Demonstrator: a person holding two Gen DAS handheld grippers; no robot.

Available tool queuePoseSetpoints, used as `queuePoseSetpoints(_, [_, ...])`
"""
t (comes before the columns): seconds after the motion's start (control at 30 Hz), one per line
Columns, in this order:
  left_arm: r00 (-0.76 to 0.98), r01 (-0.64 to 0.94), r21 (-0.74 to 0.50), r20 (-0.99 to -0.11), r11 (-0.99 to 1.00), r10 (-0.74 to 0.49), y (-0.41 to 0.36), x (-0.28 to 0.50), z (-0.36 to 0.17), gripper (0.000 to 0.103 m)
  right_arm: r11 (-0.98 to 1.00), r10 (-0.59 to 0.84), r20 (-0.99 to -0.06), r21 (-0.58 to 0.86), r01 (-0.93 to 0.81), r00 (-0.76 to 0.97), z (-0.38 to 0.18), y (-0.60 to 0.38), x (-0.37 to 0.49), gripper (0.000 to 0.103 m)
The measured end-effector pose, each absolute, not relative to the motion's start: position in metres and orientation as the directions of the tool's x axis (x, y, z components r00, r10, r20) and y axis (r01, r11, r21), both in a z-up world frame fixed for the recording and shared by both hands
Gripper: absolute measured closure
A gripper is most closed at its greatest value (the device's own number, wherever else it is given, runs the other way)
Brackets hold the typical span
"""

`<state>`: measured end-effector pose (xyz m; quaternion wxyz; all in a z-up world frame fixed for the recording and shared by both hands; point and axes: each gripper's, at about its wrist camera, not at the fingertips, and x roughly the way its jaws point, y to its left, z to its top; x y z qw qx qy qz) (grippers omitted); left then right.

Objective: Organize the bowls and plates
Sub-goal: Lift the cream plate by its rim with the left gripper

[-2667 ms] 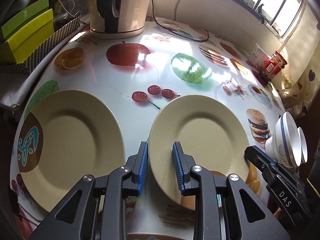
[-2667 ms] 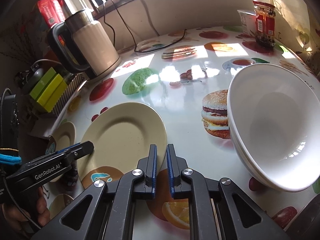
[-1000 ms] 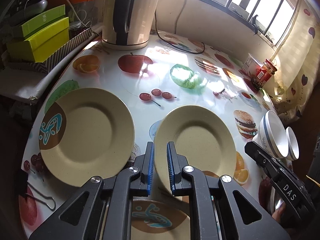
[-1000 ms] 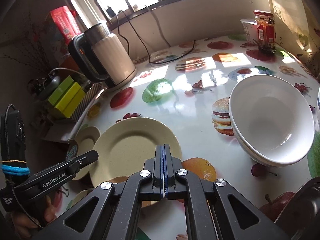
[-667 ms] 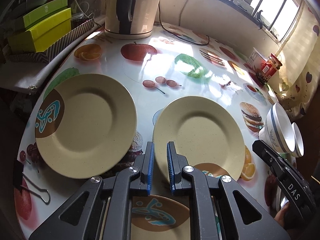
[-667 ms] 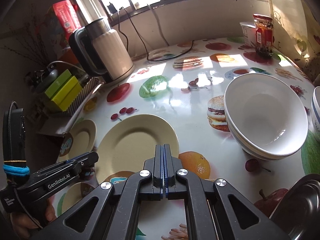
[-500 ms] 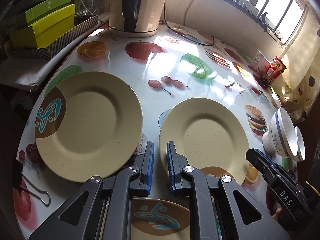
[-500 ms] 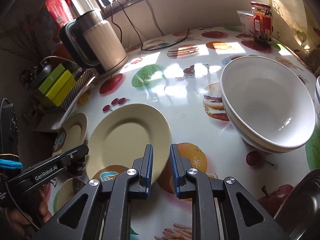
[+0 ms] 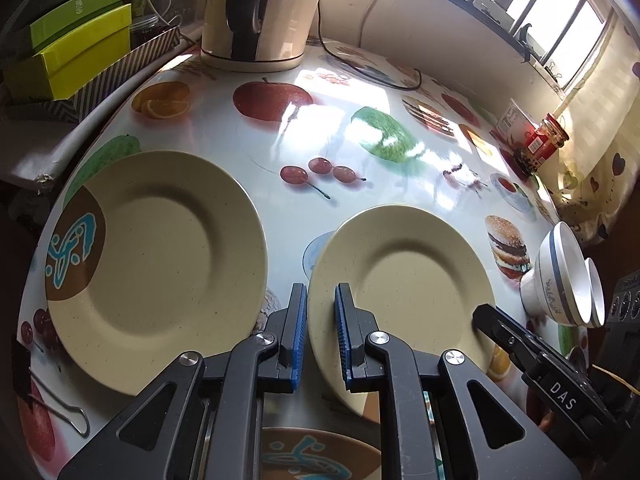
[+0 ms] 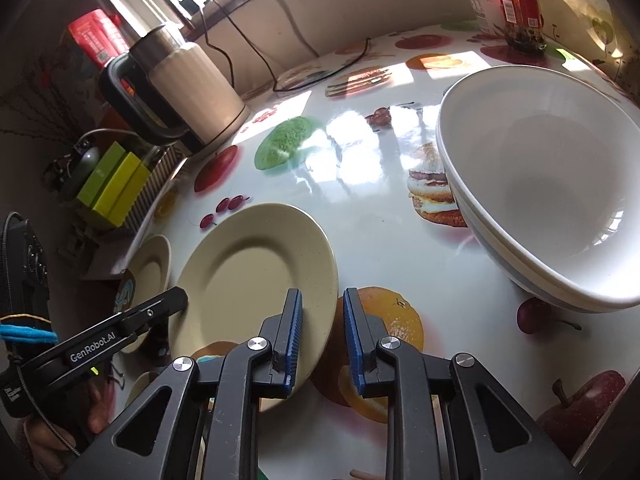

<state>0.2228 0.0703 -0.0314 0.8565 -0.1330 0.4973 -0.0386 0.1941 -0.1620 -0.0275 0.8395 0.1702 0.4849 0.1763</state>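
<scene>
Two cream plates lie on the fruit-print table: a left plate (image 9: 156, 264) and a right plate (image 9: 404, 292), the latter also in the right wrist view (image 10: 256, 280). My left gripper (image 9: 321, 320) is open, its jaws astride the right plate's near-left rim. My right gripper (image 10: 322, 320) is open with the same plate's near-right rim between its jaws. Stacked white bowls (image 10: 548, 208) stand to the right, also in the left wrist view (image 9: 564, 284). A third plate (image 9: 316, 456) lies under the left gripper.
An electric kettle (image 9: 260, 12) and its cord stand at the back. Green boxes (image 9: 72, 52) sit on a striped tray at the left. A red jar (image 10: 520, 4) and a cup are at the far right. A binder clip (image 9: 48, 400) lies near the left edge.
My right gripper opened from fully shut and came down to the right plate's rim. My left gripper widened slightly and stayed at that plate's near-left rim.
</scene>
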Motion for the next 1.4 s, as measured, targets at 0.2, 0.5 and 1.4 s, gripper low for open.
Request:
queuePoseSetpoints(0.2, [0.498, -0.067, -0.287, -0.839, 0.956, -0.218, 0.071, 0.227, -0.033, 0.088, 0.878, 0.462, -0.749, 0.461, -0.128, 0.475, -0.026, -0.164, 0.195, 0.087])
queuePoseSetpoints(0.5, [0.491, -0.067, -0.31, -0.837, 0.948, -0.239, 0.071, 0.233, -0.033, 0.087, 0.871, 0.47, -0.744, 0.477, -0.117, 0.475, -0.025, -0.168, 0.196, 0.088])
queuePoseSetpoints(1.4, [0.524, -0.067, -0.317, -0.818, 0.946, -0.237, 0.07, 0.211, -0.017, 0.086, 0.87, 0.469, -0.721, 0.476, -0.126, 0.51, -0.007, -0.173, 0.188, 0.089])
